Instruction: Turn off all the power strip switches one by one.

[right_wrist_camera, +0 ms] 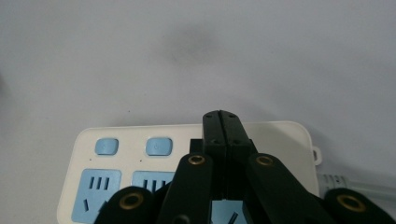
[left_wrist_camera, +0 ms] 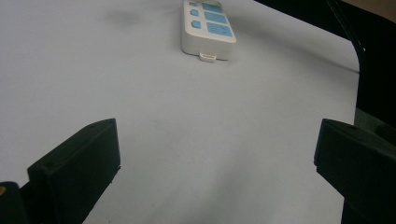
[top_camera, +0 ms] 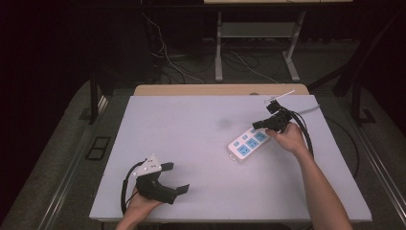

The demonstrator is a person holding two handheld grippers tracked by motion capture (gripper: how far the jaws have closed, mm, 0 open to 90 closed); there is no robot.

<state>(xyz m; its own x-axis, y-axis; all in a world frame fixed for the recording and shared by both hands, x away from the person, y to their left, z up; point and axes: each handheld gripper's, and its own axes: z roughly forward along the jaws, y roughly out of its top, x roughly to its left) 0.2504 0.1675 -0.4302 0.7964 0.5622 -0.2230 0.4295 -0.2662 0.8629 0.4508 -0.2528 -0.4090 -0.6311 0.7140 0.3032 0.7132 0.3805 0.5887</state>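
A white power strip (top_camera: 246, 143) with blue sockets and blue buttons lies on the white table (top_camera: 191, 124), right of centre. My right gripper (top_camera: 257, 125) is shut with nothing between its jaws, and its tips hover over the strip's far end. In the right gripper view the closed tips (right_wrist_camera: 221, 116) sit above the button row of the strip (right_wrist_camera: 140, 149); whether they touch it I cannot tell. My left gripper (top_camera: 175, 178) rests open near the front left of the table. Seen from the left gripper (left_wrist_camera: 215, 158), the strip (left_wrist_camera: 208, 28) lies far ahead.
The strip's white cable (right_wrist_camera: 355, 184) runs off to the right. A faint dark smudge (top_camera: 224, 123) marks the table left of the strip. A wooden board (top_camera: 220, 89) lines the far edge. Black gripper cables (top_camera: 306, 136) loop beside the right hand.
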